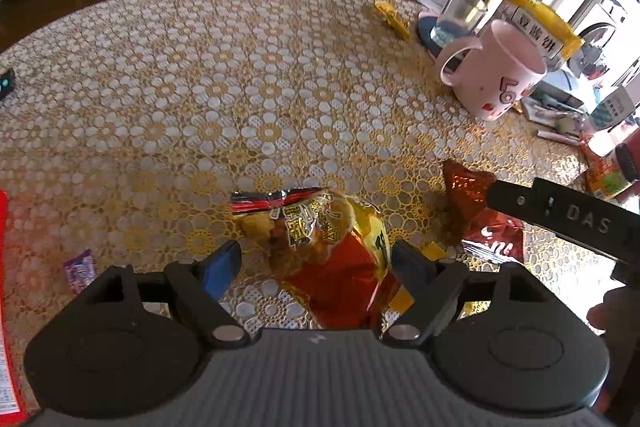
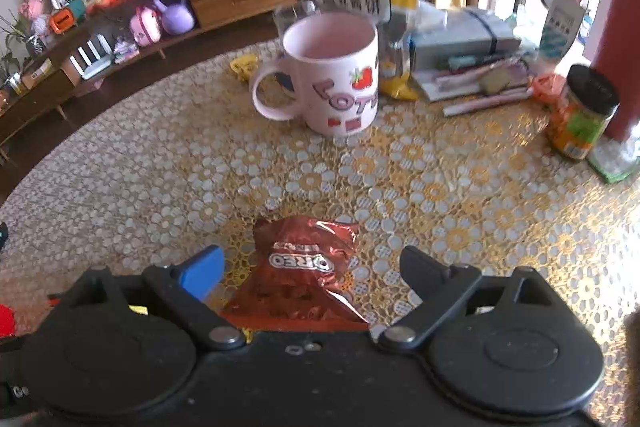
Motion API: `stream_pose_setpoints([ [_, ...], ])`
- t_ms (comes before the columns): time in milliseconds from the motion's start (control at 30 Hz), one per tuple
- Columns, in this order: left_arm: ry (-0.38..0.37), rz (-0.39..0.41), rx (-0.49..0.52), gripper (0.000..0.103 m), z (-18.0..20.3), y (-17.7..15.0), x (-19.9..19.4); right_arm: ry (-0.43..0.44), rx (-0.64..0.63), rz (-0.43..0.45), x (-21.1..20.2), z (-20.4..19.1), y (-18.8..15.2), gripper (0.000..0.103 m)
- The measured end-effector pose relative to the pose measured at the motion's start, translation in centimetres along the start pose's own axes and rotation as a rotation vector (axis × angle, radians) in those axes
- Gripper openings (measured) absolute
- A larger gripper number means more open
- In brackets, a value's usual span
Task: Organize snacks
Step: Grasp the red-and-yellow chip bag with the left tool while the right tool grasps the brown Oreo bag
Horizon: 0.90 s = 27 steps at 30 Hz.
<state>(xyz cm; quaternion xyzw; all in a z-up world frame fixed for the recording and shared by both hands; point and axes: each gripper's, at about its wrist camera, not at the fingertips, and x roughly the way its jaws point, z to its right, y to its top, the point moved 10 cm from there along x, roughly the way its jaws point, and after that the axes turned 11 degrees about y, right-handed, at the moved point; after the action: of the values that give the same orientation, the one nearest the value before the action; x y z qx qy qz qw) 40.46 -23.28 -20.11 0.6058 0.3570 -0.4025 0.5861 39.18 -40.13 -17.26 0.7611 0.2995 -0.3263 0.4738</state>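
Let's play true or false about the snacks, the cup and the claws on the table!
1. The pink mug stands upright. True.
2. The Oreo packet sits inside the mug. False: it lies flat on the tablecloth, between the open fingers of the right claw.
3. The left claw is open over a red and yellow snack bag. True.
4. The jar has a white lid. False: its lid is black.
5. The mug's handle points to the right in the right wrist view. False: it points left.
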Motion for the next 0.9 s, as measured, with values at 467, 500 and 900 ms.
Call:
stream_pose_setpoints([
  [467, -0.028, -0.025, -0.011, 0.080, 1.1, 0.0, 3.1, 0.016, 0.060, -0.054, 4.6, 0.6, -1.2, 0.080],
  [500, -0.024, -0.019, -0.010, 0.079, 1.0, 0.0, 3.0, 0.021, 0.061, -0.056, 4.7, 0.5, -1.3, 0.079],
  [900, -0.002, 0.019, -0.018, 0.062, 0.5, -0.1, 2.3, 0.013, 0.032, -0.032, 3.9, 0.4, -1.3, 0.052],
])
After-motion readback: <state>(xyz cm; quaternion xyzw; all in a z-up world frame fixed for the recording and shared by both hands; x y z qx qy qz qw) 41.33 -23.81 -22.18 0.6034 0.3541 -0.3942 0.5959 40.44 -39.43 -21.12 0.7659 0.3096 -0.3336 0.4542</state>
